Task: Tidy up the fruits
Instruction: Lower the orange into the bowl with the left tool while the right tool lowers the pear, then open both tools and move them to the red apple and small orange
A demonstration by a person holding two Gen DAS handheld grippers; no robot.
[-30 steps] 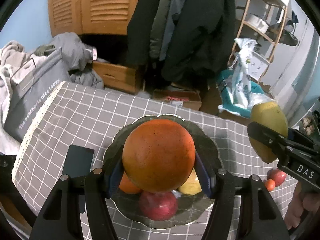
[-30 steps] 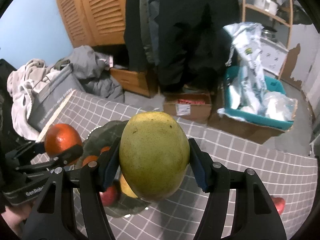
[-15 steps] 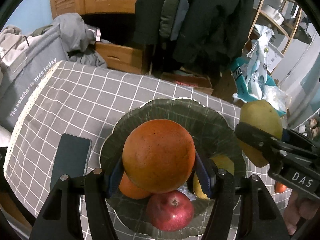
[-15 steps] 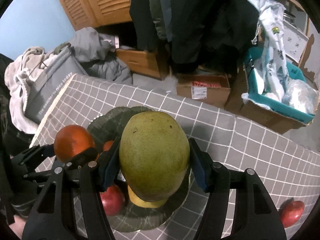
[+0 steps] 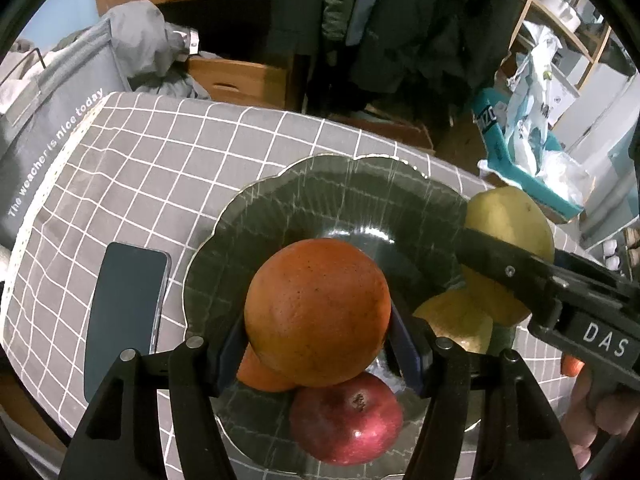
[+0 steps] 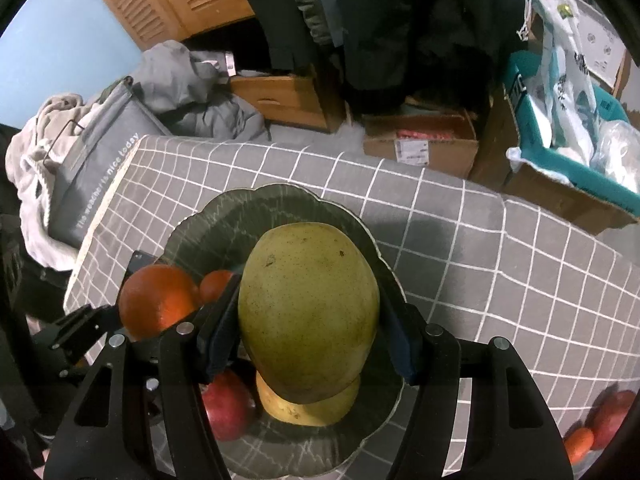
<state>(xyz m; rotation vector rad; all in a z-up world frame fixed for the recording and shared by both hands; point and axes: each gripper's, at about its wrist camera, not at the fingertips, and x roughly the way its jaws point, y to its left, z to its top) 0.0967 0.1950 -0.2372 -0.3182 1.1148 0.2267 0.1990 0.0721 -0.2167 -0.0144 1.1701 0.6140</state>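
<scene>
Grey checked cloth covers the table (image 5: 168,168) I am working over, with dark coats hanging behind it and a louvred wooden cupboard (image 6: 168,4) against the blue wall. A dark green scalloped plate (image 5: 320,200) sits on the cloth, and a dark phone (image 5: 124,312) lies flat just beside its left rim.

My left tongs (image 5: 318,350) are clamped on a large orange (image 5: 318,312), both blue pads pressed to its sides, and they hang over the near part of the plate. Under the orange I see a smaller orange fruit (image 5: 260,374) and a red apple (image 5: 346,420) lying in the plate, with a yellow fruit (image 5: 460,324) to their right.

My right tongs (image 6: 310,346) grip a green-yellow mango (image 6: 308,308) between their pads, over the plate's right side and right above that yellow fruit (image 6: 308,410). From the left camera I see the mango (image 5: 512,232) just past the plate's right rim, with the black arm of the right tongs crossing it and a hand (image 5: 584,428) below.

Near the table's right edge, well apart from the plate, lie a red fruit (image 6: 612,416) and a small orange one (image 6: 578,444), touching.
</scene>
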